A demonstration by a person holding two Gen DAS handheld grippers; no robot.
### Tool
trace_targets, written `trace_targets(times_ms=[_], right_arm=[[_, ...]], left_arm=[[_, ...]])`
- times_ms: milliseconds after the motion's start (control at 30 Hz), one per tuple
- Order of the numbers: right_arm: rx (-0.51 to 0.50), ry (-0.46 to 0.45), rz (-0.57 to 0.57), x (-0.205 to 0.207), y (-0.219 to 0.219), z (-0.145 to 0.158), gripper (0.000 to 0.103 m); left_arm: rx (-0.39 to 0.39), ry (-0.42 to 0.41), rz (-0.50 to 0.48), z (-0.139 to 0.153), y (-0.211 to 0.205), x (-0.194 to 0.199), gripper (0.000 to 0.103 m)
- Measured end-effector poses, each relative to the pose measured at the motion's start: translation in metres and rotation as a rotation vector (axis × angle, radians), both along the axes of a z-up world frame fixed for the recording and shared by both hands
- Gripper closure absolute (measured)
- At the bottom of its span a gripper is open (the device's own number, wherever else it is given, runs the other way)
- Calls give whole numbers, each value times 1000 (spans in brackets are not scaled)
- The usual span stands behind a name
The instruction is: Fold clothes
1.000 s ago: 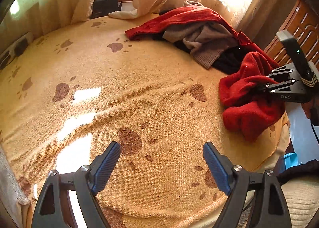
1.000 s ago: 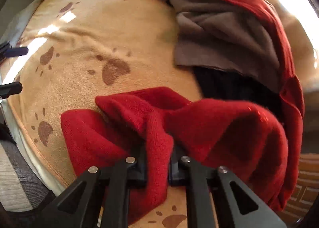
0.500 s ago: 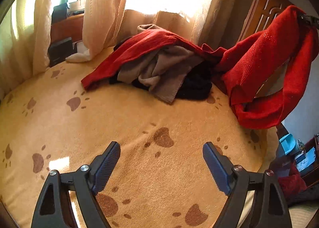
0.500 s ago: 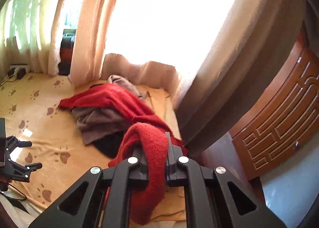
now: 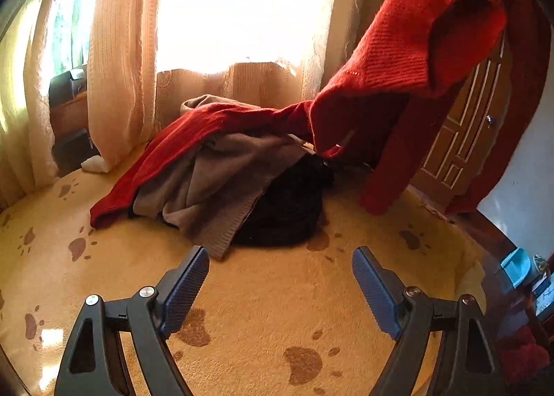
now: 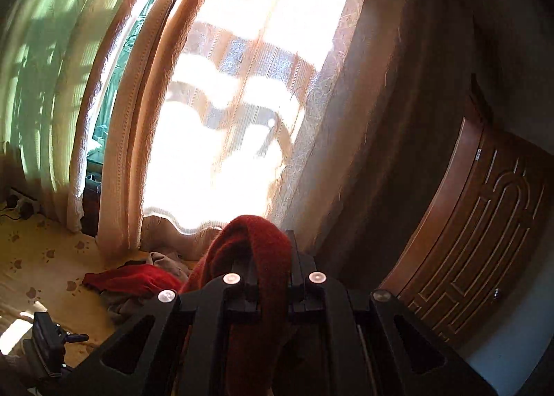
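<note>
Room: sunlit curtains [image 5: 242,15] behind a bed spread [image 5: 277,309] printed with paw marks; carved wooden door [image 6: 484,229] at the right.
Right tongs [image 6: 270,278]: pinched tight on a fold of the red sweater [image 6: 256,243], held high in front of the window.
Left tongs [image 5: 280,278]: spread wide, nothing between the pads, hanging over bare spread just short of the pile.
Red sweater: from the left view it hangs in the air at upper right [image 5: 415,49], one part trailing down onto the clothes pile [image 5: 242,181], a sleeve dangling near the bed's edge.
Pile: grey-brown knit [image 5: 214,188] over a black garment [image 5: 287,209], under the red cloth.
Hard to see: the sweater's top runs out of the left view; below the right tongs it drops behind the tool's frame; window glare washes out what lies outside.
</note>
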State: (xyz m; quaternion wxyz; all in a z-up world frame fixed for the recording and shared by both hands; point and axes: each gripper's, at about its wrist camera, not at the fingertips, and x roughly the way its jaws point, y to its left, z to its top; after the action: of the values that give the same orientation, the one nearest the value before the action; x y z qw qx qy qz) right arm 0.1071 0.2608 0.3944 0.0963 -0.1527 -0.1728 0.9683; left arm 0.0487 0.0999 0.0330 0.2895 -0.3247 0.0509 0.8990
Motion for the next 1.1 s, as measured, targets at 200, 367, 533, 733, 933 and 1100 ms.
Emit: trace_targets(times_ms=[200, 367, 533, 733, 933, 1100], right_arm=[[67, 120, 63, 7, 1, 39, 93], [46, 193, 99, 17, 13, 61, 93], [24, 240, 123, 29, 25, 72, 93], [22, 286, 121, 43, 39, 72, 93], [-16, 334, 49, 57, 72, 73, 93], [-35, 370, -30, 68, 100, 62, 93]], left_arm=[[-65, 208, 82, 15, 40, 1, 16], [-120, 383, 81, 33, 70, 6, 16], [-133, 507, 98, 53, 107, 7, 16], [-122, 554, 30, 74, 147, -11, 17], [-103, 468, -18, 88, 146, -23, 98], [83, 421, 93, 142, 79, -27, 99]])
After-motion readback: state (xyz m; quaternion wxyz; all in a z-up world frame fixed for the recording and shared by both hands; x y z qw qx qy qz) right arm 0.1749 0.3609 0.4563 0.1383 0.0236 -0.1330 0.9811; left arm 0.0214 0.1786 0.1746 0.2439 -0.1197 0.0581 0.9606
